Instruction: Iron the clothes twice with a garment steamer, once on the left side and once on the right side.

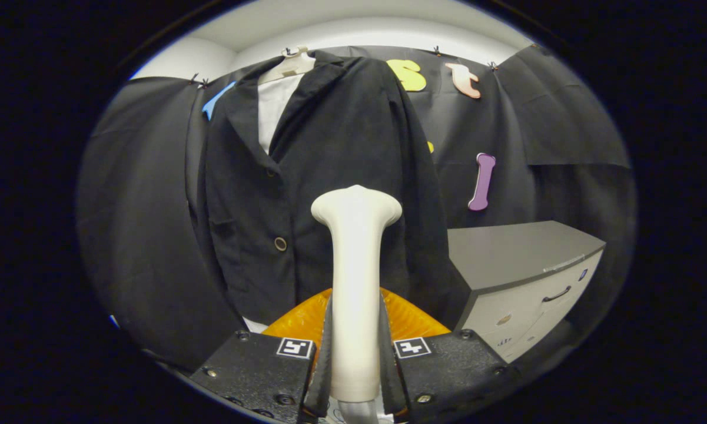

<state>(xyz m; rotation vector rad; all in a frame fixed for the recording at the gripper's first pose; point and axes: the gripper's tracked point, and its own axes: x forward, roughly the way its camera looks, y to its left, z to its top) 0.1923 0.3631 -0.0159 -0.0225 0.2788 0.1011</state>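
Note:
A cream garment steamer stands upright between my fingers, its handle pinched from both sides. My gripper is shut on it. The steamer's flared head points at a black jacket that hangs on a white hanger over a white shirt. The head sits in front of the jacket's right half, at about the height of its brass button. Whether the head touches the cloth I cannot tell.
A grey cabinet with white drawers stands to the right of the jacket, close to its hem. Black cloth covers the wall behind and to the left. An orange ribbed part lies just beyond the fingers, under the steamer.

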